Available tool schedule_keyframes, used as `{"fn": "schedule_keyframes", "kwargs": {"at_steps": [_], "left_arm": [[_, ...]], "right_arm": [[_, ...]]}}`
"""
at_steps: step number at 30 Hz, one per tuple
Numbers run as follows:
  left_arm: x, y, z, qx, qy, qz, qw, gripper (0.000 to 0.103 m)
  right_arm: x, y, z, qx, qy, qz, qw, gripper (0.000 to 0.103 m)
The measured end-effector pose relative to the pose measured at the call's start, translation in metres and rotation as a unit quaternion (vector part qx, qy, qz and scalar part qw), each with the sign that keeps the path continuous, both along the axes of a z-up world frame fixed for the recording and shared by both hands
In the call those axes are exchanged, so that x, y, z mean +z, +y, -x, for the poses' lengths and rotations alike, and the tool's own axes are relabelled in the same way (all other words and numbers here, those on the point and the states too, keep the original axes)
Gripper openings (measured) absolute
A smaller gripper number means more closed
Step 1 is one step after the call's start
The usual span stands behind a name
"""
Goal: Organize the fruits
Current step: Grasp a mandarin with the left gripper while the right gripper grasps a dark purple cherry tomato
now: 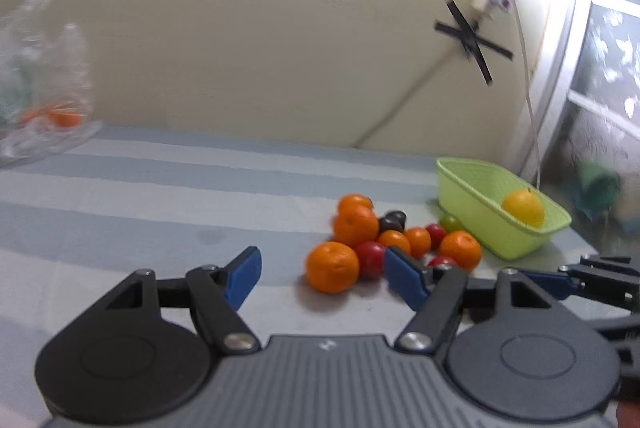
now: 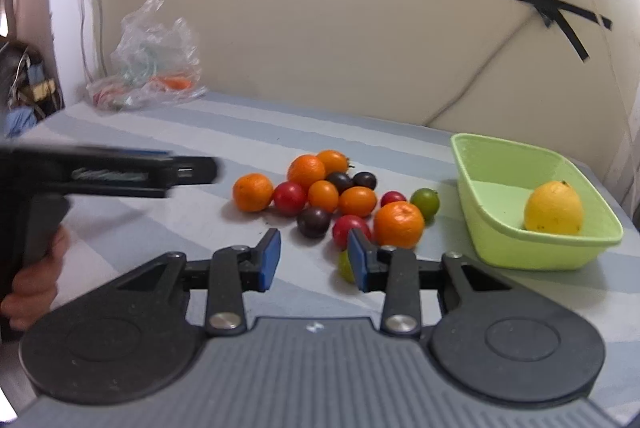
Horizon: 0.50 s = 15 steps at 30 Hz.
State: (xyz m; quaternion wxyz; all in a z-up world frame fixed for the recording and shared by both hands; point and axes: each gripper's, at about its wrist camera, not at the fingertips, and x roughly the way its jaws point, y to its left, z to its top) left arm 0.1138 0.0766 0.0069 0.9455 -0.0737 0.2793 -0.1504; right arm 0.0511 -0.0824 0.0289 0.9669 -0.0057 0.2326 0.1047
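Observation:
A pile of several fruits (image 2: pixel 328 195) lies on the striped tablecloth: oranges, red and dark plums, green ones. The same fruit pile (image 1: pixel 384 240) shows in the left wrist view. A light green basket (image 2: pixel 500 228) to the right holds one yellow lemon (image 2: pixel 554 207). My right gripper (image 2: pixel 314 260) stands open just short of the pile with nothing between its blue pads; a small green fruit (image 2: pixel 345 267) peeks beside its right pad. My left gripper (image 1: pixel 322 274) is open, a large orange (image 1: pixel 332 267) lying just beyond its pads. The left gripper also appears as a dark blurred bar (image 2: pixel 120 171).
A clear plastic bag (image 2: pixel 152 67) with orange and green contents lies at the table's back left by the wall. A cable (image 2: pixel 472 83) and black tape crosses hang on the cream wall. A hand (image 2: pixel 36 284) grips the left tool's handle. The green basket (image 1: pixel 472 203) sits near the table's right edge.

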Motion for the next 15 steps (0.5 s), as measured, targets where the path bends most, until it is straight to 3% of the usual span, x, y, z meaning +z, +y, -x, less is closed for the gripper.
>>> {"fn": "schedule_keyframes", "kwargs": {"at_steps": [6, 10, 15], "left_arm": [[-0.016, -0.014, -0.023, -0.017, 0.025, -0.022, 0.9993, 0.070], [-0.021, -0.010, -0.030, -0.016, 0.042, -0.009, 0.9989, 0.067], [-0.023, -0.004, -0.033, -0.022, 0.048, 0.003, 0.9986, 0.045]], "right_arm": [[-0.010, 0.009, -0.012, 0.015, 0.004, 0.020, 1.000, 0.040], [-0.013, 0.019, -0.023, 0.014, -0.015, 0.059, 0.998, 0.040], [-0.018, 0.034, -0.037, 0.025, -0.033, 0.120, 0.992, 0.039]]}}
